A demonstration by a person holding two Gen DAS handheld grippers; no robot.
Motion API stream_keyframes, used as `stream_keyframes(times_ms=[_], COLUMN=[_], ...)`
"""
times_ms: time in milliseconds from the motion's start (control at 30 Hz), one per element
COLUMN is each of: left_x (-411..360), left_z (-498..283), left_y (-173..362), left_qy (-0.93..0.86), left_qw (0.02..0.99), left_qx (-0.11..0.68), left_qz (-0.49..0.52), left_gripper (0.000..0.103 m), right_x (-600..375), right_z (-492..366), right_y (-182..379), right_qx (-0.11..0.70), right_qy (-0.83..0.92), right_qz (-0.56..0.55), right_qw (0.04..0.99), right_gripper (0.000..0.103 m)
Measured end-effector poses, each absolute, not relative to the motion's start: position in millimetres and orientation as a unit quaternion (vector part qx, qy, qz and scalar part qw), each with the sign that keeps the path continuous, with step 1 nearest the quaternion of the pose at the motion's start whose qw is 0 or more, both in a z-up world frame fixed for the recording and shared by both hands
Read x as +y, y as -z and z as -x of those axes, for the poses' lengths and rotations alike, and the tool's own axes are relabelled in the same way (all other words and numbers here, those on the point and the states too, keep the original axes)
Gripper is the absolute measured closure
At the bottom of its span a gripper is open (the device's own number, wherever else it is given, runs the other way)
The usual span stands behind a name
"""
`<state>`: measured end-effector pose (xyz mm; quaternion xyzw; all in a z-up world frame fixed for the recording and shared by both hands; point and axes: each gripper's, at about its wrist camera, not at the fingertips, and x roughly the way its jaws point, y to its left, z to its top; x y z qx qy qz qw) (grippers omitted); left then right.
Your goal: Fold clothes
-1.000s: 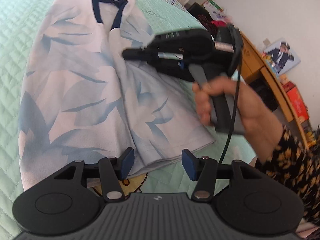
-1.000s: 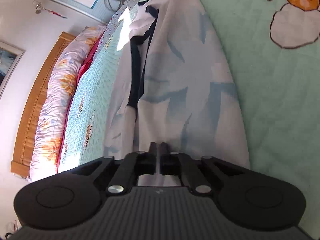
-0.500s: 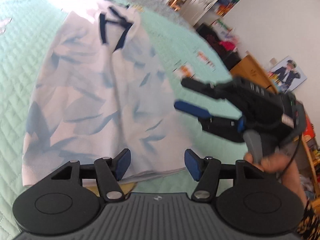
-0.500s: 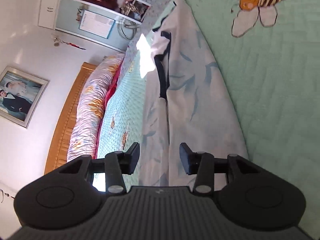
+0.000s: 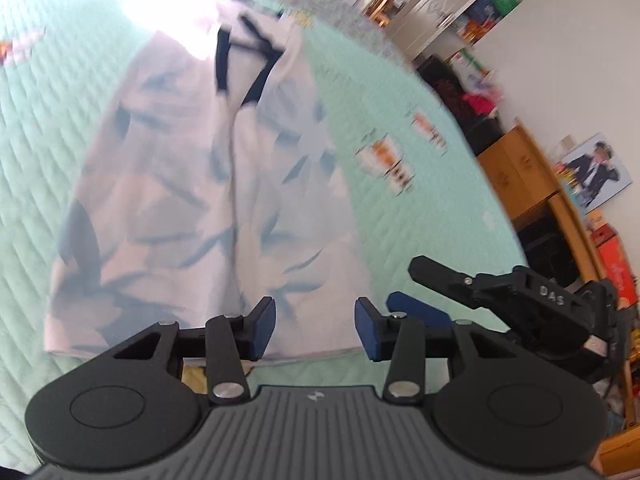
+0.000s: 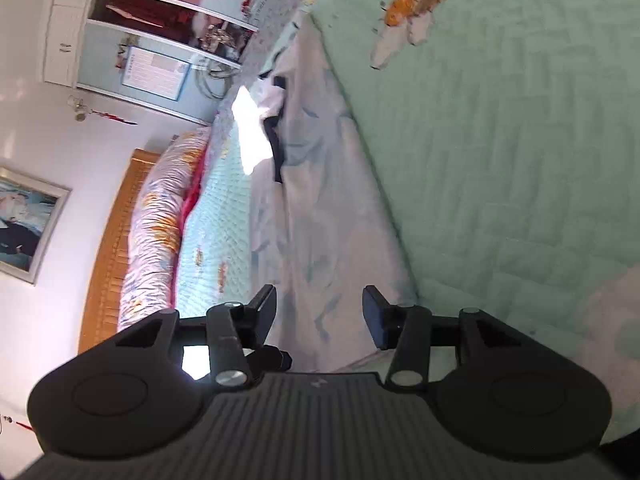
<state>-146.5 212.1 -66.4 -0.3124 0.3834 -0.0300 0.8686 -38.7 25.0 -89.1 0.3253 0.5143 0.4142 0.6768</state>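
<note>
Pale-blue leafy shirt, just one, lies flat on the green bed. Two grippers hover: left gripper fingers closing on nothing, right gripper fingers opening, empty.

The left tool points downward, its 2 blue pads apart and closing, with nothing gripped between them. The right tool also tilts down, less steeply, its jaws apart and opening, empty as well. In the left wrist view the right tool sits just beside the left one, at its right side, its black upper finger and blue pad reaching out toward the left.
</note>
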Motion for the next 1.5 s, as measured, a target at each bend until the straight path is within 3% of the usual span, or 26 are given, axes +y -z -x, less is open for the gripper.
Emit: stream_keyframes(times_ms=[167,233,333,500,633,667,700,733,767,867,933,1067,1167,1333,1500], left_x=[238.4,250.5,270.2,283.0,282.4,286.7,291.0,295.3,299.5,323.4,341.8,363.5,373.6,372.6,369.9], left_z=[153.1,147.5,114.4,31.1,-14.9,-19.0,-23.1,-27.2,-31.3,-36.1,-40.2,-81.1,-128.7,-203.6,-260.4], left_y=[-18.1,-43.9,-47.2,16.4,87.9,96.7,105.5,114.3,123.1,119.3,101.3,56.6,50.7,61.1,82.0], left_qy=[0.052,0.052,0.035,0.046,0.097,0.101,0.105,0.109,0.113,0.107,0.084,-0.005,-0.048,-0.097,-0.119], left_qw=[0.894,0.908,0.913,0.896,0.858,0.851,0.843,0.835,0.828,0.811,0.811,0.844,0.853,0.855,0.849], left_qx=[0.283,0.242,0.227,0.299,0.372,0.379,0.385,0.391,0.398,0.388,0.377,0.377,0.371,0.384,0.422], left_qz=[0.344,0.338,0.338,0.326,0.341,0.351,0.361,0.370,0.380,0.425,0.439,0.381,0.363,0.335,0.293], left_gripper=[0.040,0.030,0.021,0.023,0.026,0.034,0.032,0.031,0.034,0.035,0.035,0.032,0.032,0.032,0.032], right_x=[39.6,48.6,66.8,121.2,170.5,182.9,195.2,200.8,203.4,199.1,194.8,196.1,210.3,236.7,235.8], right_z=[32.3,25.7,2.5,-69.7,-132.9,-148.6,-164.3,-172.6,-177.6,-174.1,-163.0,-142.1,-133.7,-119.1,-119.2], right_y=[7.6,-25.4,-55.0,-14.0,77.3,100.8,124.2,141.8,156.9,156.0,142.4,121.7,109.9,98.5,104.8], right_qx=[0.449,0.414,0.372,0.399,0.480,0.500,0.519,0.532,0.541,0.534,0.518,0.503,0.495,0.477,0.484], right_qy=[-0.487,-0.512,-0.531,-0.510,-0.451,-0.434,-0.418,-0.409,-0.403,-0.408,-0.406,-0.382,-0.393,-0.418,-0.421], right_qz=[-0.332,-0.323,-0.317,-0.349,-0.328,-0.321,-0.314,-0.320,-0.331,-0.349,-0.336,-0.290,-0.232,-0.105,-0.069], right_qw=[0.672,0.680,0.692,0.678,0.678,0.677,0.676,0.669,0.659,0.653,0.674,0.719,0.740,0.766,0.764], right_gripper=[0.051,0.038,0.030,0.030,0.032,0.032,0.037,0.069,0.089,0.083,0.070,0.066,0.053,0.051,0.050])
